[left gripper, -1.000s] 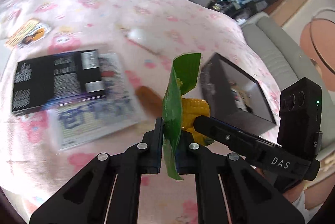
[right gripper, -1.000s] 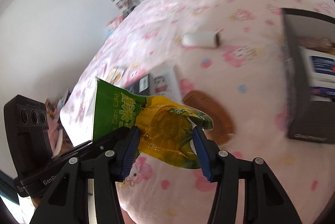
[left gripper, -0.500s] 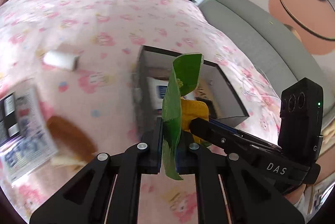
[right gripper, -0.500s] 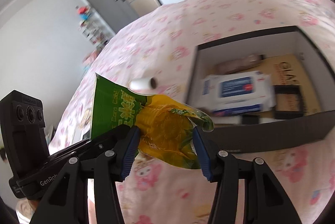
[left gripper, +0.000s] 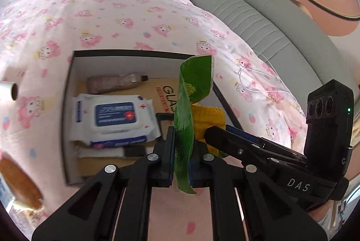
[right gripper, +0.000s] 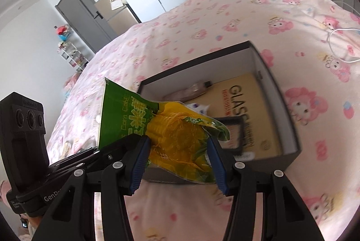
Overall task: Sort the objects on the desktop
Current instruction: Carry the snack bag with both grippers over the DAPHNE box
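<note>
Landmark: black box (left gripper: 69,92), open-topped, on the pink sheet (left gripper: 126,16).
Left of box: paper roll (left gripper: 9,91); brown comb (left gripper: 20,182).
Inside box: wipes pack (left gripper: 112,119), bottle (left gripper: 117,81).
Corn packet (right gripper: 180,135): held above the box's near edge.
Left gripper (left gripper: 181,164): pinching the packet's green edge.
Right gripper (right gripper: 177,162): clamped around the packet's yellow body.
</note>
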`<state>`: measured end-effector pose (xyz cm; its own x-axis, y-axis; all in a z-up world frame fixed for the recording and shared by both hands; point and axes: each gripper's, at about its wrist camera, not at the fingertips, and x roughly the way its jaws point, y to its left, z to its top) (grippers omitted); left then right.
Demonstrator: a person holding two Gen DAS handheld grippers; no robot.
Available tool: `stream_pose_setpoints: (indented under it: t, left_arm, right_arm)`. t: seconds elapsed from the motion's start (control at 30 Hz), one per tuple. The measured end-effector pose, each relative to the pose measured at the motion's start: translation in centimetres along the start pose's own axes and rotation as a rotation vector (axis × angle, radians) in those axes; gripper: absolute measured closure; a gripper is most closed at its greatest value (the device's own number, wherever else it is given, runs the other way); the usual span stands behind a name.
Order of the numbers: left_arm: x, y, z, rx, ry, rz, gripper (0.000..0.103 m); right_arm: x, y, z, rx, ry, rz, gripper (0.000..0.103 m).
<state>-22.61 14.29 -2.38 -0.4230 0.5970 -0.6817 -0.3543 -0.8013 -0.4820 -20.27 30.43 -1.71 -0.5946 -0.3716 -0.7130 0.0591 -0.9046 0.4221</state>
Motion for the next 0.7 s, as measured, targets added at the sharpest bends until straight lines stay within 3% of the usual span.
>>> stream_pose_setpoints:
  t: [0.47,0.7]
  left_arm:
    - [9.2,1.3,6.0,-0.047,0.079,0.031,0.099]
    - [14.8,4.2,7.3,-0.172,0.176,0.044,0.100]
  right_arm:
    - [6.1,-4.2,7.3,-0.053,0.115,-0.101,0.055]
    - [10.1,-6.1,9.3,-0.018,0.207,-0.178,0.056]
